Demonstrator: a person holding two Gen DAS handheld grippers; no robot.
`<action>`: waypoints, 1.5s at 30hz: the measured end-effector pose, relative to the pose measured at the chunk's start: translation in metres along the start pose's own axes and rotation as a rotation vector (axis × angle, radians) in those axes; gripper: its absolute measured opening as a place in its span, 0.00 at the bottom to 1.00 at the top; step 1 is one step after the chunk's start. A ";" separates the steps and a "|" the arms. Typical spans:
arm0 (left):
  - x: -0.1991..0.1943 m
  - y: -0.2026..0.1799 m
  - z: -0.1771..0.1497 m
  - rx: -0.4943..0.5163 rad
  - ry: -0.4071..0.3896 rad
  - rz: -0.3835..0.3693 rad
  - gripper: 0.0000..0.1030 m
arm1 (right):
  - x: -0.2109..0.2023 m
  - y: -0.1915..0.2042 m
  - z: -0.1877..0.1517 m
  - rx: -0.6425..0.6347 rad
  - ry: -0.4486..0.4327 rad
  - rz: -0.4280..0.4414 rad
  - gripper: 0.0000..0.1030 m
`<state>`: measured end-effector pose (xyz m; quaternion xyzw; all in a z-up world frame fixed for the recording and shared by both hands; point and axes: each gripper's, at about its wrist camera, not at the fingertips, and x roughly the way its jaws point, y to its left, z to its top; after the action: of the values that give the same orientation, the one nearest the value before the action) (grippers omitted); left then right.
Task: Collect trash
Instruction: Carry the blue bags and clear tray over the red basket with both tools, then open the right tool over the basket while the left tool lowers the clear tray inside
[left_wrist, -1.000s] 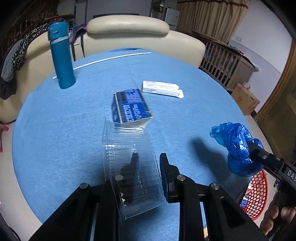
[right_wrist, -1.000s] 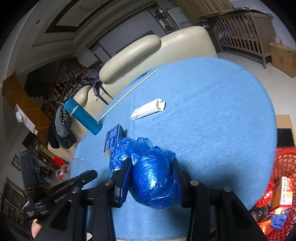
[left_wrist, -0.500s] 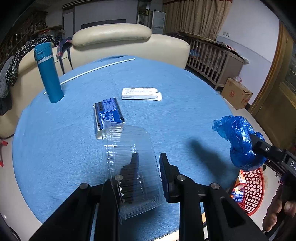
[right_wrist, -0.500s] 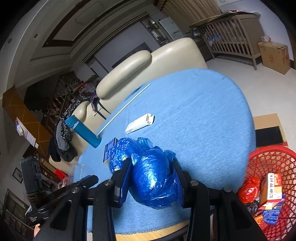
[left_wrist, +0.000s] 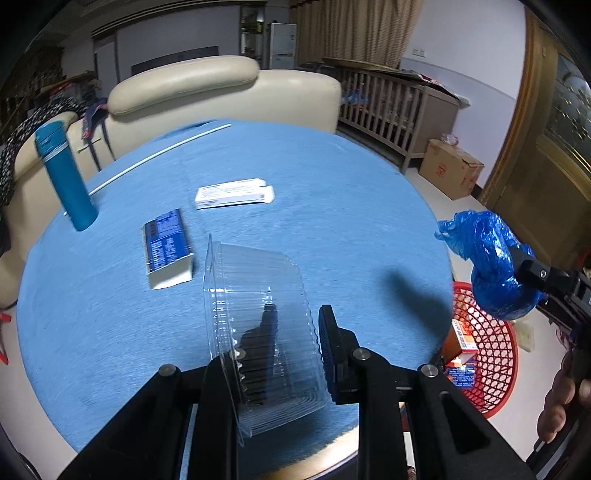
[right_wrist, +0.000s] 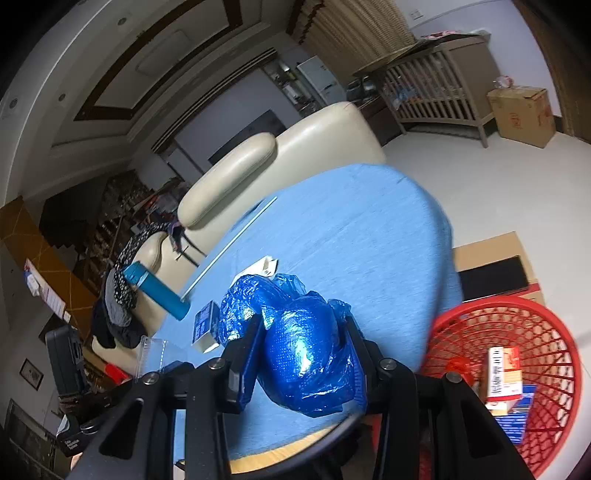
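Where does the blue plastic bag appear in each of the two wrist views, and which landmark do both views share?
Left wrist view: blue plastic bag at the right edge, in the right gripper.
Right wrist view: bag at lower centre, clamped between the fingers.
Shared landmark: the red basket on the floor by the table.

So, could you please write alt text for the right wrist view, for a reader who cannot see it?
The right claw grips a crumpled blue bag above the edge of a round blue table. A red basket with boxes inside stands on the floor at the right. A cream sofa is behind the table.
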<state>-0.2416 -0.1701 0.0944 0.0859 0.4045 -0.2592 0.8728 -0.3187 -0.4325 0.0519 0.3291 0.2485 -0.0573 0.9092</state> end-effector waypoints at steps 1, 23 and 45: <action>0.000 -0.004 0.000 0.009 0.000 -0.005 0.23 | -0.003 -0.002 0.001 0.003 -0.005 -0.003 0.42; 0.003 -0.116 0.008 0.239 0.007 -0.124 0.23 | -0.077 -0.084 0.005 0.090 -0.125 -0.157 0.42; 0.029 -0.216 -0.001 0.417 0.091 -0.208 0.23 | -0.097 -0.150 -0.028 0.164 -0.113 -0.292 0.42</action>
<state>-0.3392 -0.3642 0.0850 0.2337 0.3878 -0.4218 0.7856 -0.4545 -0.5375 -0.0050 0.3591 0.2365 -0.2272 0.8738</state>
